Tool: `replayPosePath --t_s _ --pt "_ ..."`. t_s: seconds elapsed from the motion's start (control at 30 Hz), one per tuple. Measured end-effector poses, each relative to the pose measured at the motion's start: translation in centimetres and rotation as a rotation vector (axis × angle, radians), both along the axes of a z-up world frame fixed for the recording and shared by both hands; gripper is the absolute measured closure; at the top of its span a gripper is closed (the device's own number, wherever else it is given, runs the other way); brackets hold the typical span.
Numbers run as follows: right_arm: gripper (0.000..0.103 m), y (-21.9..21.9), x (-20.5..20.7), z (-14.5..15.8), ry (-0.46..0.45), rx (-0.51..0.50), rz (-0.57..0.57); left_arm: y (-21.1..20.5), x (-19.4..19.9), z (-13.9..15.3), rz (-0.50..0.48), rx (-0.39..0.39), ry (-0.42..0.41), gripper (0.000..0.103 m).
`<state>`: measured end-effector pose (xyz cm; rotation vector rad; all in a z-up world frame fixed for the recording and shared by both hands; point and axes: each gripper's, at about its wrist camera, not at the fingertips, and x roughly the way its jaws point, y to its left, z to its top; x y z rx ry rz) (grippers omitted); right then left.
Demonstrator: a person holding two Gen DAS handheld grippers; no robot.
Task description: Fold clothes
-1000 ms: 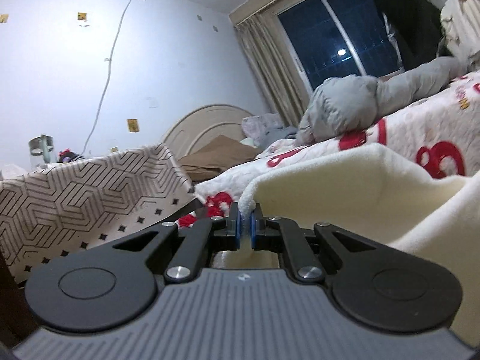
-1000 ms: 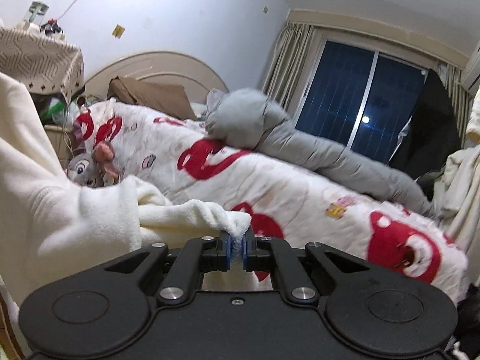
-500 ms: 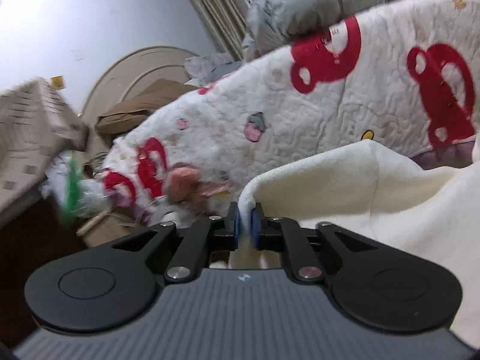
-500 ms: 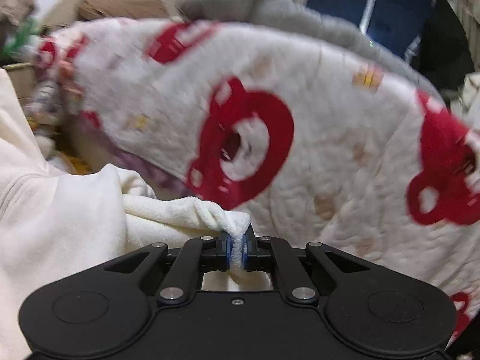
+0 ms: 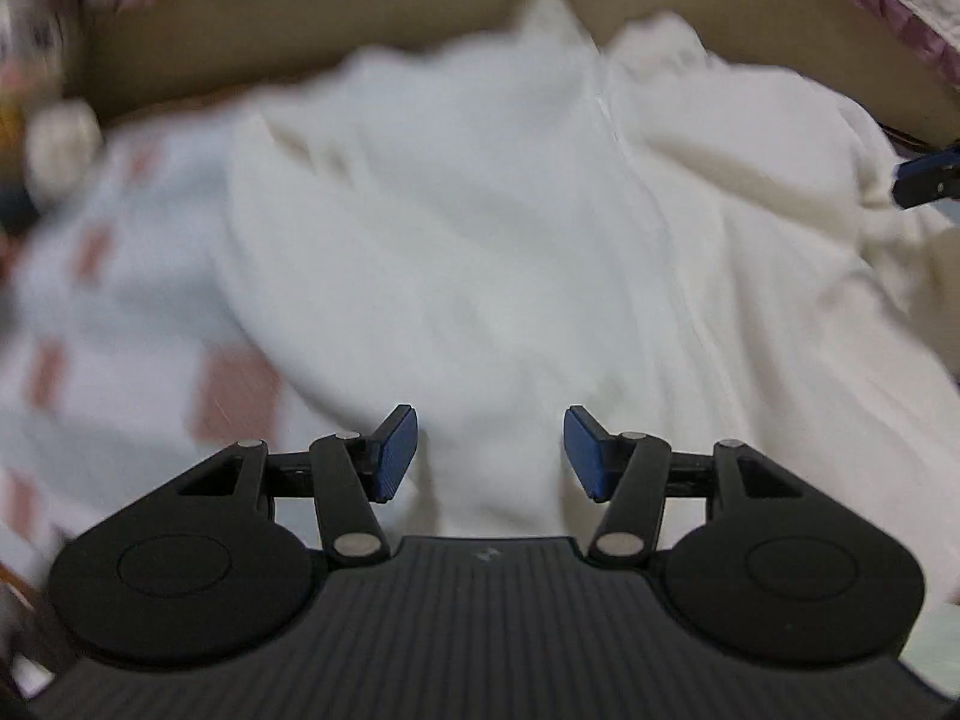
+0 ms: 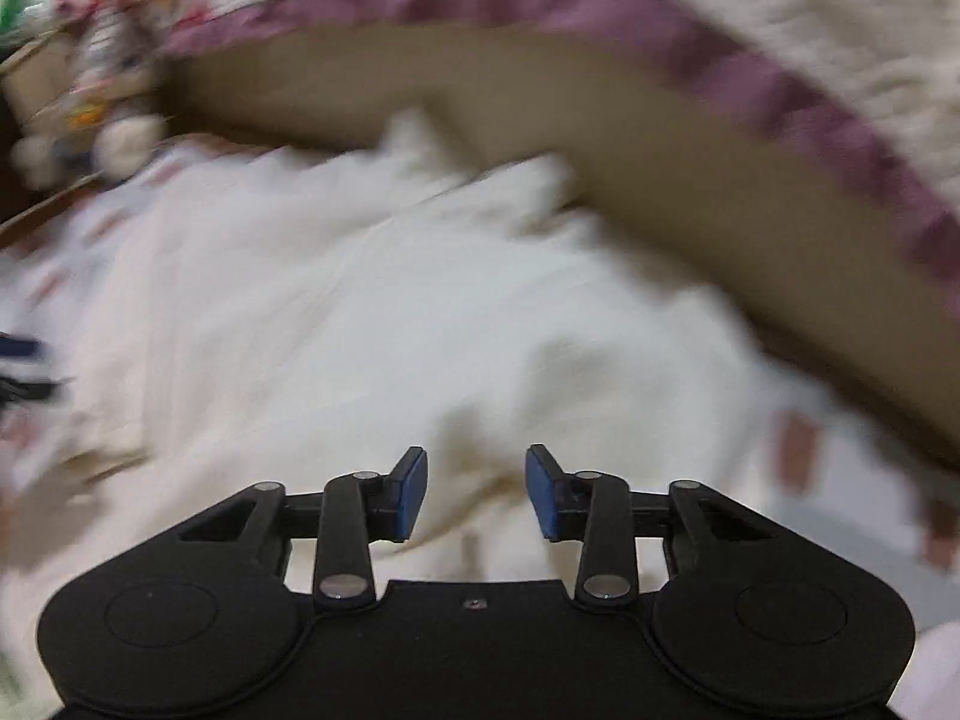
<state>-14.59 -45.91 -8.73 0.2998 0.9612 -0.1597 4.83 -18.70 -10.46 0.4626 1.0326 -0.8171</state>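
A cream fleece garment [image 5: 480,228] with a front zipper lies spread on a white cloth with pink patches [image 5: 90,276]. My left gripper [image 5: 489,453] points down over its near hem, jaws opening, and the pads stand apart from the fabric below them. The same garment [image 6: 372,324] fills the right wrist view, blurred. My right gripper [image 6: 475,492] hovers over it with jaws opening and nothing pinched. A blue pad of the right gripper's fingers [image 5: 927,171] shows at the right edge of the left wrist view.
A tan bed side panel [image 6: 660,168] runs behind the garment under a quilt with a purple border [image 6: 720,60]. Blurred toys and clutter [image 6: 90,90] sit at the far left. The patterned cloth [image 6: 840,468] continues right of the garment.
Both grippers dropped from above the bed toward the low surface and tilted downward. Each was shut on the cream garment's edge and has let go; the garment now lies spread out.
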Motion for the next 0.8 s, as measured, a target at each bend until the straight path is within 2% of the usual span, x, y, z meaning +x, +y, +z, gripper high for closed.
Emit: replayPosePath --t_s 0.07,0.17,0.27,0.33,0.47,0.5,0.63,0.73,0.8 --pt "0.061 2.8 -0.2 0.7 -0.014 0.034 0.128 0.3 -0.4 -0.3 -0.017 0.019 0.027 0.049" --pt "0.059 6.8 -0.7 1.5 -0.029 0.041 0.314 1.3 -0.7 0.4 -0.043 0.0 0.043 0.049" --pt "0.058 10.1 -2.2 1.7 0.002 0.044 0.449 2.9 -0.8 1.0 -0.055 -0.01 0.068 0.048" --pt "0.057 11.8 -3.3 1.2 0.047 0.046 0.551 3.8 -1.0 0.9 -0.066 0.005 0.086 0.048" --pt "0.056 12.9 -5.6 -0.7 0.186 0.05 0.659 5.7 -1.9 0.1 -0.111 0.051 0.131 0.048" --pt "0.056 12.6 -5.9 -1.2 0.233 0.061 0.66 6.0 -2.3 -0.1 -0.135 0.057 0.137 0.048" --pt "0.056 12.4 -8.0 -1.5 0.286 0.098 0.687 6.9 -4.1 -0.5 -0.265 0.083 0.143 0.048" --pt "0.055 13.9 -9.3 -1.8 0.301 0.065 0.744 7.2 -6.7 -0.4 -0.428 0.101 0.113 0.048" --pt "0.05 15.4 -9.9 -2.9 0.313 0.023 0.798 7.3 -8.5 -0.4 -0.54 0.114 0.096 0.047"
